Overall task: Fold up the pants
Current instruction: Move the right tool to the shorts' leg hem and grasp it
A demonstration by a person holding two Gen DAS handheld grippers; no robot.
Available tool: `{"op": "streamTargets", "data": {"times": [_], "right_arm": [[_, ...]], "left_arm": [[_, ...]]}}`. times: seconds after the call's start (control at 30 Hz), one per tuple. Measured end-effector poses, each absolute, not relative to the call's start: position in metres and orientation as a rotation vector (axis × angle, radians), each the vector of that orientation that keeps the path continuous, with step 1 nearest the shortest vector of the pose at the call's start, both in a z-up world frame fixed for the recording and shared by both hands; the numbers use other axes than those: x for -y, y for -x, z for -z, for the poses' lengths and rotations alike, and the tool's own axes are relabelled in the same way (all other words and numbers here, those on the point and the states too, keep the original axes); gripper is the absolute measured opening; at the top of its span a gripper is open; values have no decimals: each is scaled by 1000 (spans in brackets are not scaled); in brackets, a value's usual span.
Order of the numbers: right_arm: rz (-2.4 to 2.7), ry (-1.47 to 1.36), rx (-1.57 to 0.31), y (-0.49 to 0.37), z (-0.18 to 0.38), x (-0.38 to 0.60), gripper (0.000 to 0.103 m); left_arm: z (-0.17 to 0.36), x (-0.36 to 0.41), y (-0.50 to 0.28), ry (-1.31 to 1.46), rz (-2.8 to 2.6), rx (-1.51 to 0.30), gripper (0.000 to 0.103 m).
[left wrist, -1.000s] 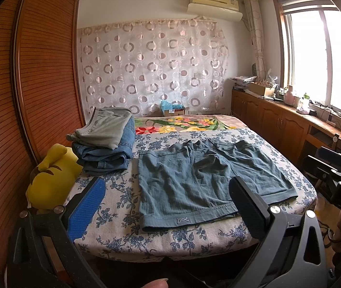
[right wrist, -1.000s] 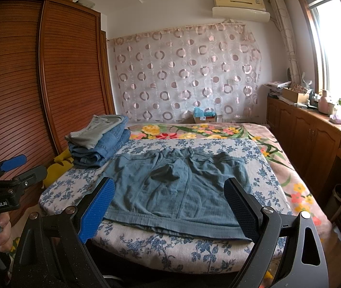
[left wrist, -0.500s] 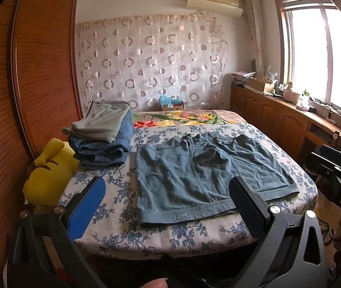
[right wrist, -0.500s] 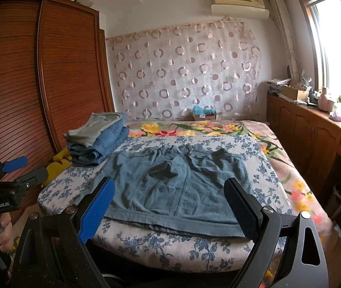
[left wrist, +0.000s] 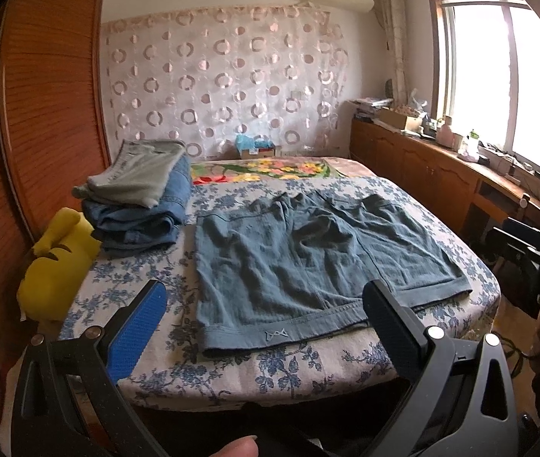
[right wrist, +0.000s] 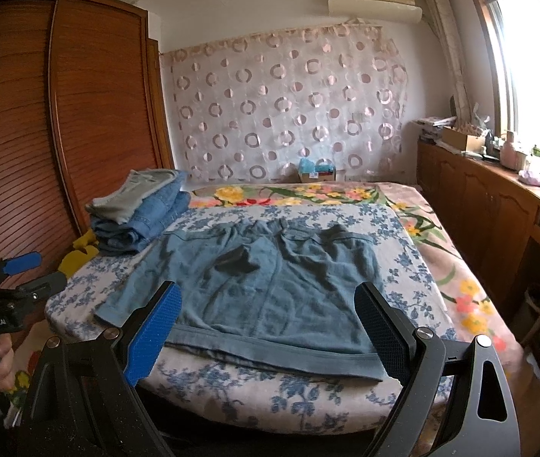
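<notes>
A pair of blue-grey shorts (left wrist: 300, 262) lies spread flat on the bed's blue floral sheet (left wrist: 231, 373), leg hems toward me, waistband away. It also shows in the right wrist view (right wrist: 266, 293). My left gripper (left wrist: 266, 312) is open and empty, held before the near edge of the bed, short of the hems. My right gripper (right wrist: 266, 323) is open and empty, also short of the near hem. Each gripper shows in the other's view: the left one (right wrist: 18, 278) at the left edge, the right one (left wrist: 528, 251) at the right edge.
A stack of folded jeans and grey pants (left wrist: 140, 198) sits at the bed's far left. A yellow plush toy (left wrist: 56, 262) lies beside it by the wooden wardrobe (left wrist: 41, 114). Wooden cabinets (left wrist: 422, 167) run along the right under the window.
Both grippers have moved a little closer to the bed, so the shorts look larger. Both stay open. The shorts have not moved.
</notes>
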State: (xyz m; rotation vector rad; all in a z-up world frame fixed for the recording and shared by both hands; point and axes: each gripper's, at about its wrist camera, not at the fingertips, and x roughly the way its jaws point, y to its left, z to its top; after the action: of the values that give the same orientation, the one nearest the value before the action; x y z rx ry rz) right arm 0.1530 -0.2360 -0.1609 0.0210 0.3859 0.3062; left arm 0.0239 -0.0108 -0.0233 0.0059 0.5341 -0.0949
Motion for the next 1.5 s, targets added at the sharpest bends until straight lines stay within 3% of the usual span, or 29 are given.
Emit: {"op": "streamTargets", "data": {"times": [0.17,0.57,0.97,1.1,1.5], "right_arm": [[-298,-1,-403,-163,163,242,93],[-285,17,-455,-191,158,259,76],[-261,19,-544,-234,160,273,57],[-254,-12,-588,-257,157,279,42],[-193,-70,-766,-324,155,283,31]], "left_arm": [[31,16,-34,-10,152,-561,103],[39,30,-57,-41,214,-587,103],[40,33,-82,-49,248,-611,103],[42,31,-91,-43,243,-618,103],[59,30,-106,-41,236,-658,103]]}}
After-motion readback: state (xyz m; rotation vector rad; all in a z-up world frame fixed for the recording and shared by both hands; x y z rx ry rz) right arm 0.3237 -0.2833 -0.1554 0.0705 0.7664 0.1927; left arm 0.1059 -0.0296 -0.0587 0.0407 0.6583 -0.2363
